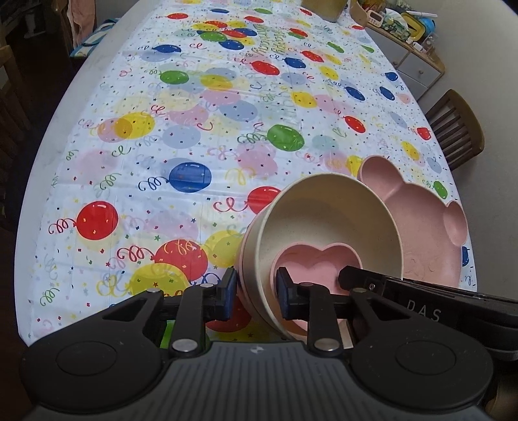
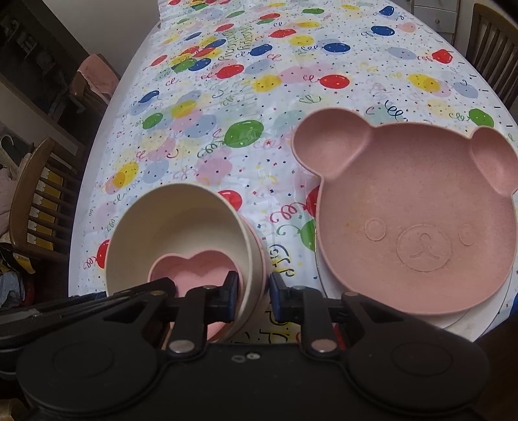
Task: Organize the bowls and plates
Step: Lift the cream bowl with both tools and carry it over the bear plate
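A cream bowl [image 1: 327, 220] sits nested in another bowl, with a small pink heart dish [image 1: 319, 262] inside it. My left gripper [image 1: 255, 296] is shut on the stack's left rim. My right gripper [image 2: 254, 298] is shut on the right rim of the same cream bowl [image 2: 174, 226]; the heart dish [image 2: 191, 268] shows inside. The stack is tilted and held between both grippers over the table. A pink bear-face plate [image 2: 417, 207] lies on a white plate [image 2: 485, 319] to the right. The bear plate also shows in the left wrist view [image 1: 421, 207].
The table has a balloon-print cloth [image 1: 200, 136]. Wooden chairs stand at the right [image 1: 459, 129] and the left [image 2: 35, 200]. A shelf with clutter [image 1: 408, 29] stands at the far right. A tan container [image 1: 323, 8] sits at the table's far end.
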`<state>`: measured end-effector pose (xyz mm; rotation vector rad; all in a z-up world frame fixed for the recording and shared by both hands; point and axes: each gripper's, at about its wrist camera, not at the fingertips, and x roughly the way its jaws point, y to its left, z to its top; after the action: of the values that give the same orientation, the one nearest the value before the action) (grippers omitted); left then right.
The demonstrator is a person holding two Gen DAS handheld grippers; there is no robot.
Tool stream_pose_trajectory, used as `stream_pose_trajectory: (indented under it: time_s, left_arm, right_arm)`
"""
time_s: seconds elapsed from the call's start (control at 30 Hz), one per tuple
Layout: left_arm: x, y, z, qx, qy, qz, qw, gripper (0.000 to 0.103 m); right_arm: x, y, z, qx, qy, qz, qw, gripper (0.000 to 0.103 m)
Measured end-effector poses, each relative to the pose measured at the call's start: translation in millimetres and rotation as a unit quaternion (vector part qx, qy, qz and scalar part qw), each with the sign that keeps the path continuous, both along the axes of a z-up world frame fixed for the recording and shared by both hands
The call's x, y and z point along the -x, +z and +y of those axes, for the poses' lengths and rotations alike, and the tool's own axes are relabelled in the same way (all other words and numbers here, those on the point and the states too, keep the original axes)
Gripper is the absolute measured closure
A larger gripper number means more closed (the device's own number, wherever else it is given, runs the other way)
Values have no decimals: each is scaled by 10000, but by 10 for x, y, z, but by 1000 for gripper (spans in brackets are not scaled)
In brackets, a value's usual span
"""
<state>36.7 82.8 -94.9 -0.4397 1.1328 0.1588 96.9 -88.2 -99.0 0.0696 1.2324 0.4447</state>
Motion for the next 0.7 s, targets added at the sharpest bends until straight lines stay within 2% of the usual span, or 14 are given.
stream_pose_trajectory:
  time_s: [0.33,0.7]
  left_arm:
    - [-84,313,-209,-56,-325,-237,9992,78]
    - [-346,595,-640,-53,-924,-549,9942,78]
  right_arm:
    - [18,330,-177,-18,-189,-231,9996,84]
    - [-18,648,-614,-86,-722,-562,9958,84]
